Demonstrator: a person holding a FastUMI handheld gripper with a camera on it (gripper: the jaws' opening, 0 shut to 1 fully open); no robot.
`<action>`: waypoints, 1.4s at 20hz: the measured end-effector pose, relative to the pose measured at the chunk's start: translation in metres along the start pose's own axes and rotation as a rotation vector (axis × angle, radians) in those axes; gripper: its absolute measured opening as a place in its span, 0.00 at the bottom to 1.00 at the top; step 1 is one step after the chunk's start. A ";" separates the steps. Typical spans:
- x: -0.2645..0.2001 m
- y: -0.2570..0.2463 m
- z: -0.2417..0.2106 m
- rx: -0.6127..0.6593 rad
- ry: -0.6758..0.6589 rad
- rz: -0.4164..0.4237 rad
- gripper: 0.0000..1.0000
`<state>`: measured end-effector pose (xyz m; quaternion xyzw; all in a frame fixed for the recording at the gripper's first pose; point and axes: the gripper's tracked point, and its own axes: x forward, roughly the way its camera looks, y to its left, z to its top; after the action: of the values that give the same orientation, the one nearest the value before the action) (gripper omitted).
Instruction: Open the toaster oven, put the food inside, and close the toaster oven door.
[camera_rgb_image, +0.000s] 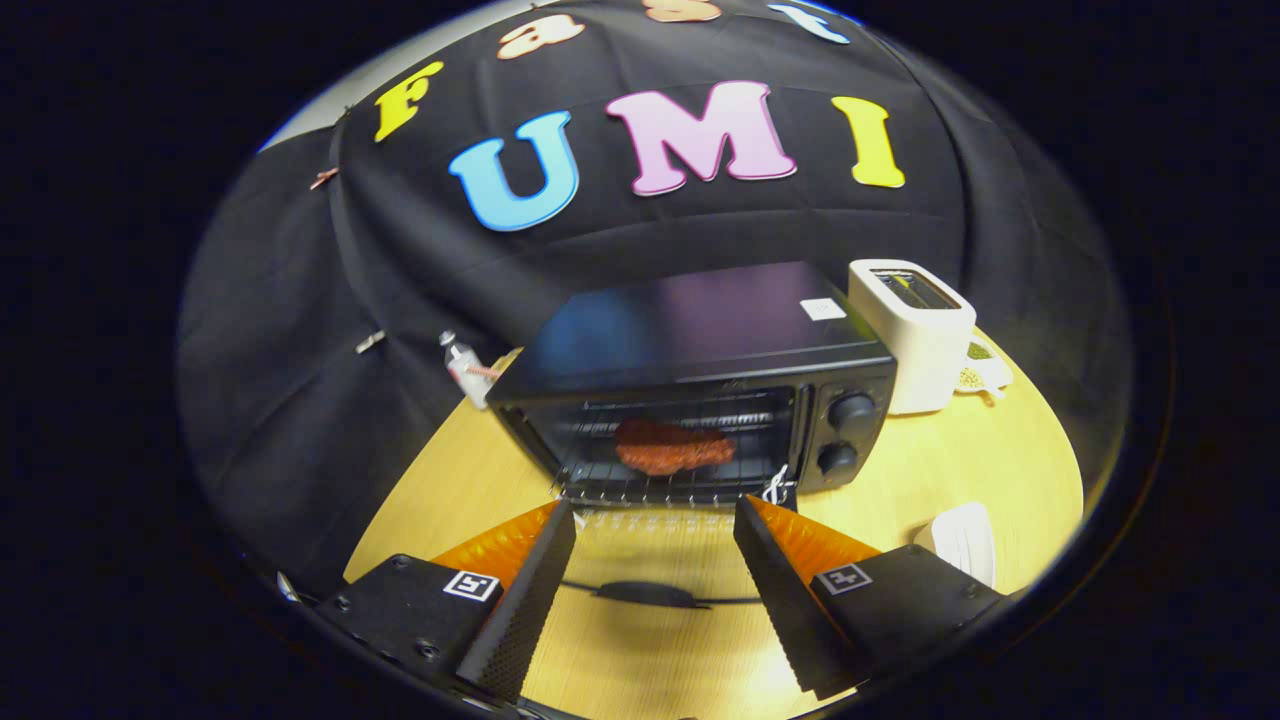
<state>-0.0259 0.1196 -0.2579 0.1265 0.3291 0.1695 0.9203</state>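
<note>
A black toaster oven (700, 350) stands on the wooden table (1000, 470) just beyond my fingers. Its glass door (640, 560) is folded down flat toward me, with the door handle (645, 594) lying between my two fingers. A reddish-brown piece of food (672, 447) rests on the wire rack (650, 485) inside the oven. My gripper (655, 515) is open above the lowered door, with nothing between its fingers. Two round knobs (848, 412) sit on the oven's right side.
A white toaster (915, 330) stands right of the oven, with a small patterned item (985, 370) behind it. A white object (965, 540) lies by my right finger. A small bottle (465, 365) stands left of the oven against the black cloth.
</note>
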 end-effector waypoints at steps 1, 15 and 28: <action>-0.004 0.008 -0.013 -0.018 0.038 0.016 0.99; -0.011 0.025 -0.168 -0.098 0.405 -0.059 0.99; 0.070 -0.021 -0.162 -0.043 0.388 -0.335 0.99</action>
<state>-0.0759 0.1477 -0.4262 0.0158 0.5123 0.0429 0.8576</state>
